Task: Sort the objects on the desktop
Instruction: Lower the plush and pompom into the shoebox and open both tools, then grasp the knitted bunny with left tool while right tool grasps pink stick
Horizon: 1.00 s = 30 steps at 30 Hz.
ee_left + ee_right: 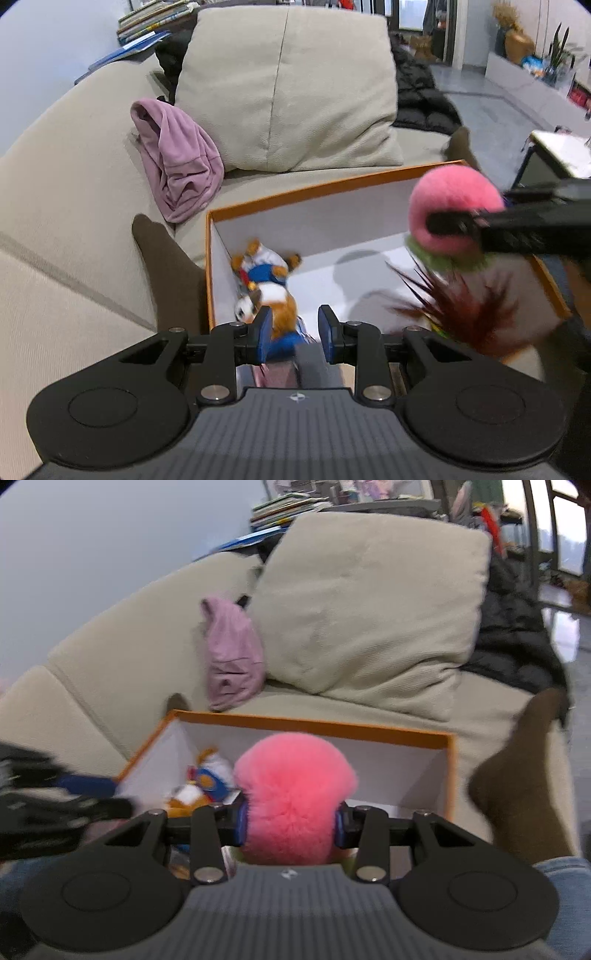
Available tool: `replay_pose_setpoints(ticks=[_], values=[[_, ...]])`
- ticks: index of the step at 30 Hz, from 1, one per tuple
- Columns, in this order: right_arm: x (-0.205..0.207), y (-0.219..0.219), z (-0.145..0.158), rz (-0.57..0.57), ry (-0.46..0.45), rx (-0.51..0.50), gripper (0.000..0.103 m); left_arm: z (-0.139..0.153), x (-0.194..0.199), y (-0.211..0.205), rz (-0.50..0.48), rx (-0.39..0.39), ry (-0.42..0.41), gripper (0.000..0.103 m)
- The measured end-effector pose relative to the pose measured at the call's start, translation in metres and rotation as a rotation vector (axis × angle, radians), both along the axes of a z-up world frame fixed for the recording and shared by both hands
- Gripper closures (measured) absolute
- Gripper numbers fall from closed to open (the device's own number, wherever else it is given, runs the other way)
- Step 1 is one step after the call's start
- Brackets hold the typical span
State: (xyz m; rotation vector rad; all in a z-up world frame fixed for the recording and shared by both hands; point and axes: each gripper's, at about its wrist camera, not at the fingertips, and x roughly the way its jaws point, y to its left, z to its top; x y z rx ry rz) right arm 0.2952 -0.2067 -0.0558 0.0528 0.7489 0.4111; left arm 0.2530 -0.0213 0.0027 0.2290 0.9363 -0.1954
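Sorting status: in progress, roughly mid-task by judgement.

1. Sofa (92,192): the work area. A beige cushion (288,92) and a purple garment (177,162) lie on it, outside the box; whether they belong to the sort cannot be determined.
2. Orange box (303,190): the open receptacle, with white inner walls, resting on the seat directly ahead of you. Treat it as the destination.
3. Plush toy (266,291): already inside the box, against its left wall. This item counts as done.
4. Pink pom-pom toy (291,801): you hold it above the box with the right gripper (291,825), both pads pinching its fluffy ball. Dark red feathers (461,310) hang beneath it. It is not yet deposited.
5. Left gripper (295,332): its fingers stand spread apart with nothing between them, near the plush toy.

Remaining: release the pom-pom toy into the box
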Motion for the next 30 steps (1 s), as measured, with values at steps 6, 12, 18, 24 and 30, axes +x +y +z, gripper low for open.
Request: replay_pose_setpoints(ticks=[6,12,18,24,30], values=[[0.019,0.004,-0.008,-0.013,-0.012,-0.173,0.06,0.004,-0.047,0.012,0.046,-0.085,-0.006,0.072],[0.023,0.01,-0.016,-0.047,-0.018,-0.278,0.058,-0.006,-0.082,0.027,0.09,-0.118,0.032,0.072],[0.004,0.005,-0.002,-0.064,-0.057,-0.283,0.06,-0.015,-0.112,0.047,0.139,-0.146,0.032,0.069],[-0.06,-0.001,0.029,-0.031,-0.131,-0.187,0.06,-0.019,-0.147,0.048,0.07,-0.101,0.005,0.066],[-0.137,-0.002,0.03,0.069,-0.082,-0.072,0.06,-0.028,-0.173,0.029,-0.079,0.03,-0.009,0.051]])
